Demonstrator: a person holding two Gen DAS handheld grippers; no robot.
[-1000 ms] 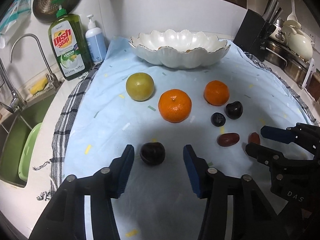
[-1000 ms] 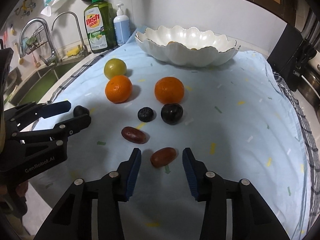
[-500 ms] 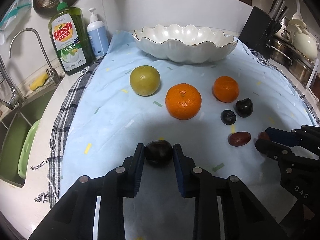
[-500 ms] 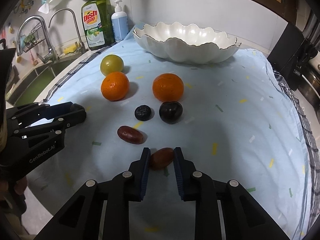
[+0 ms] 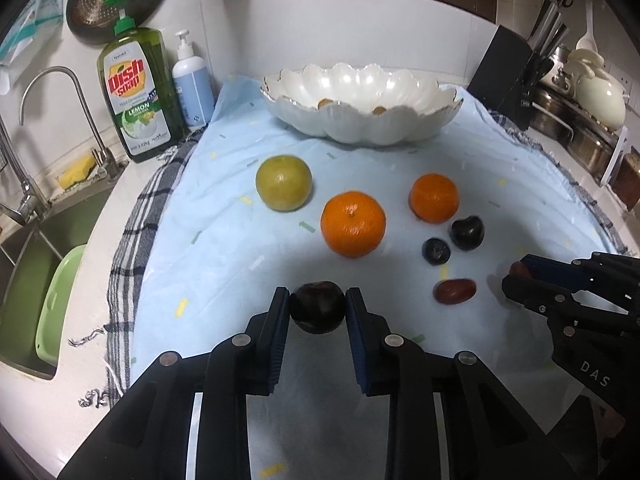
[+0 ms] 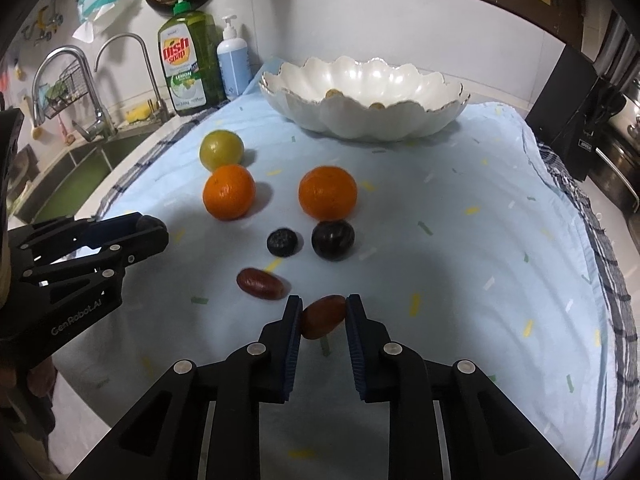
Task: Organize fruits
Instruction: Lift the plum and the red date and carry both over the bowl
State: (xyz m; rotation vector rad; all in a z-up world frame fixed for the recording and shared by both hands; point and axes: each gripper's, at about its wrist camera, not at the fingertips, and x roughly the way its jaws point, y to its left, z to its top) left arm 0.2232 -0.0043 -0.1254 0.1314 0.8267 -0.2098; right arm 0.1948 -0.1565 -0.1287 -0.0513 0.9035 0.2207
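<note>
The left gripper is seen clamped on a dark plum, its blue pads pressed against both sides of the fruit just above the pale blue cloth. Its jaws have just been closing, with the plum between them. The right gripper is pinched on a reddish-brown date, which is held tilted between the pads at the near part of the cloth. Its jaws too have just been closing, with the date between them.

The other fruits are left lying on the cloth. A second date is seen just beside the held one, to its left in the right wrist view. Beyond it, a blueberry and a second dark plum are set near each other. Farther back, two oranges are placed apart, and a green-yellow round fruit sits just behind the left one.

A white scalloped bowl is stood at the far end of the cloth, with two small brownish items partly visible inside it. A bottle of dish soap and a pump bottle are kept at the back of the worktop beside the sink. A checked towel is spread under the cloth, and a knife block is visible to the right of the bowl.
</note>
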